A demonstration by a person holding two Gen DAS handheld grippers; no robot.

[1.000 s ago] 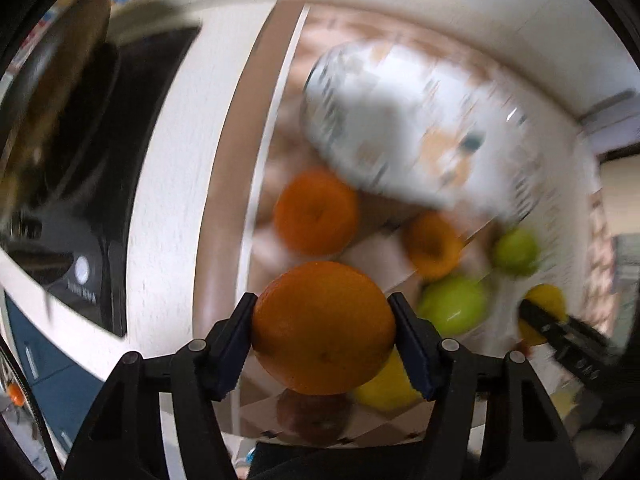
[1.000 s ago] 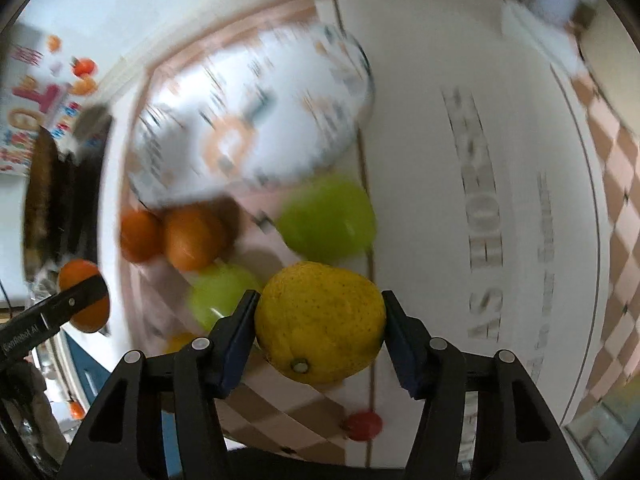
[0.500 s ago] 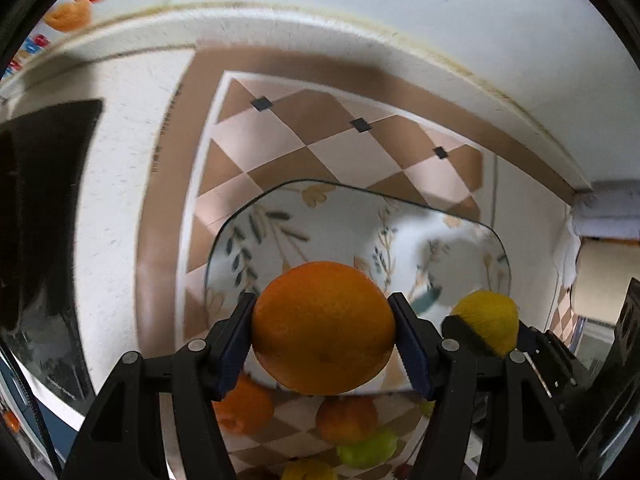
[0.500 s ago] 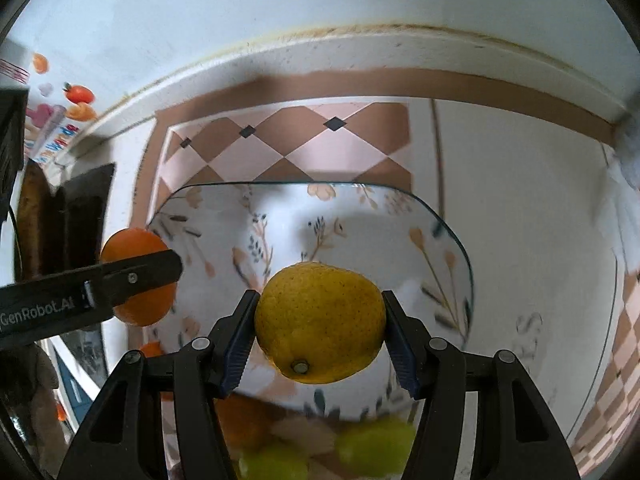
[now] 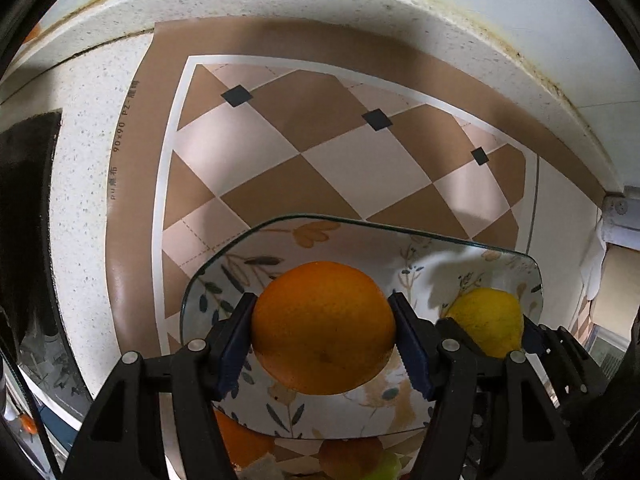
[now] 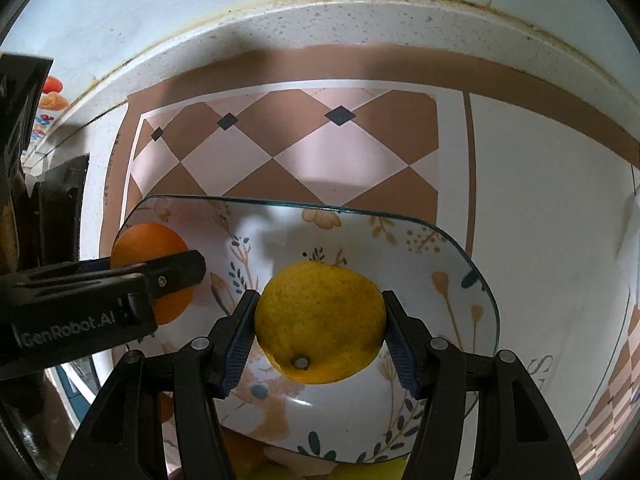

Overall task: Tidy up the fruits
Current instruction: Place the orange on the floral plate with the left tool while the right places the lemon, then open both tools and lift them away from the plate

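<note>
My left gripper (image 5: 322, 334) is shut on an orange (image 5: 324, 328) and holds it over the left half of a floral glass plate (image 5: 352, 226). My right gripper (image 6: 318, 332) is shut on a yellow lemon (image 6: 320, 326) over the middle of the same plate (image 6: 460, 292). In the right wrist view the left gripper (image 6: 132, 284) with the orange (image 6: 146, 240) shows at the left. In the left wrist view the lemon (image 5: 486, 326) shows at the right. More oranges (image 5: 244, 446) and a green fruit (image 5: 386, 470) lie below the plate's near edge.
The plate rests on a brown and pink checkered mat (image 5: 304, 152) on a speckled white counter (image 5: 84, 160). A wall edge (image 6: 320, 12) runs along the back. A black appliance (image 5: 24, 208) stands at the left.
Both grippers have carried their fruit forward from the fruit pile to above the plate and come lower over it. The loose fruits have dropped to the bottom edge of view.
</note>
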